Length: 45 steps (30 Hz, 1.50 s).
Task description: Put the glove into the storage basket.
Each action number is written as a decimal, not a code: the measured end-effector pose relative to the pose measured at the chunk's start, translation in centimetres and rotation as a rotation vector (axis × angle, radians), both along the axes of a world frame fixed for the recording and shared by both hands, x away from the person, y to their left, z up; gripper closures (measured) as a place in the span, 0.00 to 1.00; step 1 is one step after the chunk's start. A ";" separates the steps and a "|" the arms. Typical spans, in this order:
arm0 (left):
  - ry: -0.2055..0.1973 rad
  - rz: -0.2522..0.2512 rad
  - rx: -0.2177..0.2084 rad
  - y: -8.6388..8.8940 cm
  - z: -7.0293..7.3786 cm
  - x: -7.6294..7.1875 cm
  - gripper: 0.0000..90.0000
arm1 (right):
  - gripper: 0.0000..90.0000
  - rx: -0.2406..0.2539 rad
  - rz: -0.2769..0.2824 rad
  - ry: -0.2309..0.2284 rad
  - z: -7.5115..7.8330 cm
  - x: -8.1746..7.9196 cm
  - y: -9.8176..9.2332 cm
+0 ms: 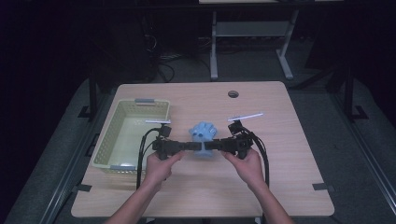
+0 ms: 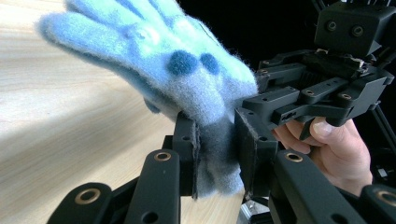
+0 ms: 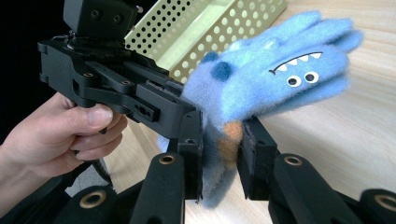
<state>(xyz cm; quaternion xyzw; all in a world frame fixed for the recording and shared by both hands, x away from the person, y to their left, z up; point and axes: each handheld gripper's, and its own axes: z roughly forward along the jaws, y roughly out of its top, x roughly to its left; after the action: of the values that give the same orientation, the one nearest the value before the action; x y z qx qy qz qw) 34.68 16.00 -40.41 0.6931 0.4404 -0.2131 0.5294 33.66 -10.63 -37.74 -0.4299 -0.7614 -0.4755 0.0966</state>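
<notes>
From the high view, you hold the left gripper (image 1: 192, 146) and the right gripper (image 1: 211, 145) tip to tip over the middle of the wooden table (image 1: 280, 154), with the blue glove (image 1: 204, 132) pinched between them and its fingers fanned away from you. The pale green basket (image 1: 108, 156) sits just beside your left hand (image 1: 161, 167).

In the left gripper view, your jaws clamp the glove's (image 2: 154, 56) cuff from both sides, and you see its plain back with dark blue spots. The right gripper (image 2: 254, 126) bites the same cuff from the opposite side.

In the right gripper view, your jaws pinch the cuff too, but here the glove (image 3: 280, 74) shows a monster face, with eyes and a toothed mouth. The left gripper (image 3: 187, 109) partly blocks the basket (image 3: 196, 32) behind it.
</notes>
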 end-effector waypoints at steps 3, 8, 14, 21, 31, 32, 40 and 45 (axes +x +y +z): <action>-0.003 0.001 -0.001 0.3 0.2 0.1 0.79 | 0.81 0.012 0.003 0.008 0.1 0.2 0.3; -0.007 0.000 -0.002 0.8 0.5 0.1 0.79 | 0.81 0.019 0.014 -0.001 0.4 0.4 0.8; -0.013 0.007 -0.007 1.7 1.2 0.1 0.79 | 0.81 0.029 0.023 0.001 1.0 0.6 1.4; -0.017 0.016 -0.014 2.4 1.4 0.3 0.79 | 0.81 0.026 0.037 -0.011 1.4 1.0 2.2; -0.013 0.030 -0.014 3.7 1.6 -0.1 0.79 | 0.81 0.025 0.057 -0.013 1.6 1.2 3.4; -0.014 0.036 -0.013 3.8 1.6 -0.2 0.79 | 0.81 0.027 0.060 -0.014 1.6 1.2 3.6; -0.005 0.058 -0.026 5.0 1.7 -0.5 0.79 | 0.81 0.023 0.091 -0.012 1.8 1.4 4.7; -0.010 0.067 -0.026 5.8 2.0 -0.5 0.79 | 0.81 0.021 0.108 -0.006 2.2 1.7 5.6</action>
<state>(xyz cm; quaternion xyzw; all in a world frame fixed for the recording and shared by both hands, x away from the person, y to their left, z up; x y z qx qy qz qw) 34.14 21.78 -38.43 0.6723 0.4577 -0.1974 0.5473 35.41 -5.06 -35.59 -0.3857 -0.7787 -0.4789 0.1246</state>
